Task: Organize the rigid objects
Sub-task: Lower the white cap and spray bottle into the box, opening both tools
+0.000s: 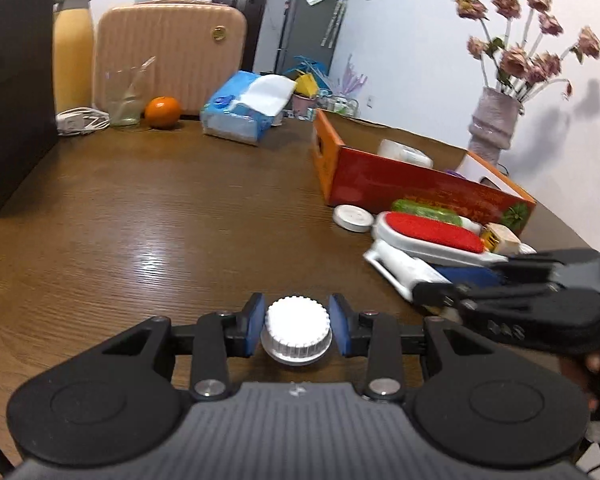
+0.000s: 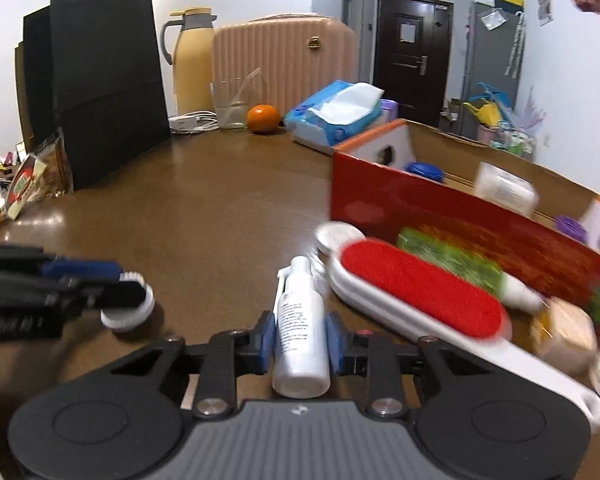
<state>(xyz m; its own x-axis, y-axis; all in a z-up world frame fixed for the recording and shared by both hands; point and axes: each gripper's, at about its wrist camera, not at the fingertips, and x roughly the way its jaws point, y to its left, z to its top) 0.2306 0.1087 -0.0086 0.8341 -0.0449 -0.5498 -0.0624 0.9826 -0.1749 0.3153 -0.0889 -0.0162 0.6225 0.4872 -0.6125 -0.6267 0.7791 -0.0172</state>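
On the brown wooden table (image 1: 140, 240), the left gripper (image 1: 297, 330) pinches a white ribbed round cap (image 1: 297, 326) while the right gripper (image 2: 300, 340) clamps a white plastic spray bottle (image 2: 300, 332); next, I judge, both lift toward the red cardboard box (image 2: 440, 216).

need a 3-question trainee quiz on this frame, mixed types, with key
1. True or false: the left tongs grip the small white ribbed round cap.
2. What do the right tongs hold? A) orange fruit B) white plastic spray bottle C) red-faced white lint brush
3. Fill in: the lint brush lies on the table beside the red cardboard ___.

Key: 1 true; 2 B; 3 box.
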